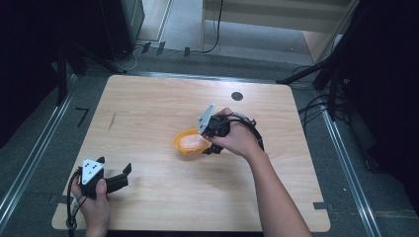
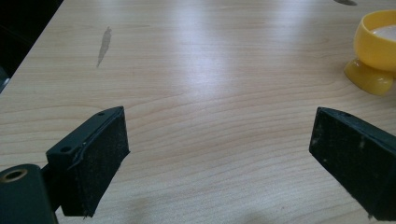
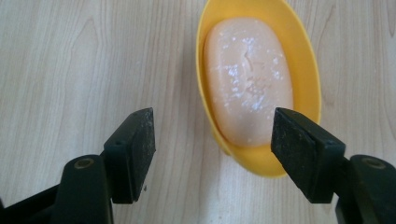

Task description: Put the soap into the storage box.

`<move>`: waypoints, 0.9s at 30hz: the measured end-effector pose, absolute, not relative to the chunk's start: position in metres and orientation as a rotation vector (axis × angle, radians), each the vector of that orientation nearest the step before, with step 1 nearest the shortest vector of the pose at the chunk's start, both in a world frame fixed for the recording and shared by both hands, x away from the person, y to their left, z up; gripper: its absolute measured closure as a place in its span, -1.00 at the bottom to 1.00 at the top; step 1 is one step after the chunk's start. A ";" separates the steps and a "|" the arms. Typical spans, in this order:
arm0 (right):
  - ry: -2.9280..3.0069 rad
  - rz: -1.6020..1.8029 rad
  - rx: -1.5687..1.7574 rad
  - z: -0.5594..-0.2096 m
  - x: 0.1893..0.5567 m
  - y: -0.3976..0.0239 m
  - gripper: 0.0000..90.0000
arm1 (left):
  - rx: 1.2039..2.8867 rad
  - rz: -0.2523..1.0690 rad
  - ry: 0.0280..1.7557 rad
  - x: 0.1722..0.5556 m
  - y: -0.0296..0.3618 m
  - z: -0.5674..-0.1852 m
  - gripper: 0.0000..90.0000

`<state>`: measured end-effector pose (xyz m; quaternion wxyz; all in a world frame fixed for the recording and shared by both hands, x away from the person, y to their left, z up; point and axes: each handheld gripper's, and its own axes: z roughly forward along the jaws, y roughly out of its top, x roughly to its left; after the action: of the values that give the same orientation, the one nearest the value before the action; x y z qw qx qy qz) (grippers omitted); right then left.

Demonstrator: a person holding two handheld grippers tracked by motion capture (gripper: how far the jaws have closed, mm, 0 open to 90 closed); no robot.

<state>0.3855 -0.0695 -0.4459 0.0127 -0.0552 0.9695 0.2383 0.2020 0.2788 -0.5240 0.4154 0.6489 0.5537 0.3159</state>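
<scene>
Near the middle of the pale wooden tabletop (image 1: 148, 113) we are looking at one oval bar of peach-coloured soap (image 3: 248, 79), which is lying lengthwise inside one yellow plastic soap dish (image 3: 306, 70) on a small foot. The dish is cradling the bar with its raised rim, so the soap is sitting steady and is not touching the wood.

Our right claw (image 3: 212, 135) is hovering just above the near end of the dish, pointing down at it. Its jaws are standing apart, released, with nothing pressed between the pads (image 3: 142, 144); one pad is over bare wood beside the dish and the other is over the dish's rim. We are judging that it is placed this way either to come down around the soap or the dish, or because it is done with them; the frames are not telling us which. In the high view the right hand (image 1: 237, 138) is holding this claw directly against the dish's right side.

Our left claw (image 1: 111, 177) is resting low at the near left corner, well apart from the dish, jaws spread wide and empty, seemingly waiting.

We are counting one soap, one dish, two claws, and one small dark round mark (image 1: 237, 96) near the far edge.
</scene>
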 end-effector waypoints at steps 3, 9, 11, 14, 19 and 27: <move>3.018 0.754 -0.179 -0.447 0.383 -0.075 -0.29 | 1.631 0.794 1.392 0.202 0.279 -0.524 -0.89; 3.018 0.754 -0.156 -0.450 0.375 -0.083 -0.30 | 1.632 0.798 1.390 0.202 0.278 -0.524 -0.89; 3.019 0.748 -0.151 -0.451 0.372 -0.087 -0.31 | 1.632 0.798 1.391 0.202 0.278 -0.524 -0.89; 3.013 0.757 -0.138 -0.452 0.369 -0.091 -0.31 | 1.631 0.799 1.389 0.202 0.278 -0.524 -0.89; 3.012 0.763 -0.126 -0.455 0.362 -0.098 -0.31 | 1.630 0.799 1.390 0.202 0.278 -0.524 -0.89; 3.014 0.768 -0.104 -0.462 0.351 -0.107 -0.32 | 1.630 0.800 1.389 0.202 0.278 -0.524 -0.89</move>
<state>0.3514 -0.1073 -0.4623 0.0148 -0.0336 0.9683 0.2469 0.2020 0.2779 -0.5242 0.4147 0.6489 0.5527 0.3184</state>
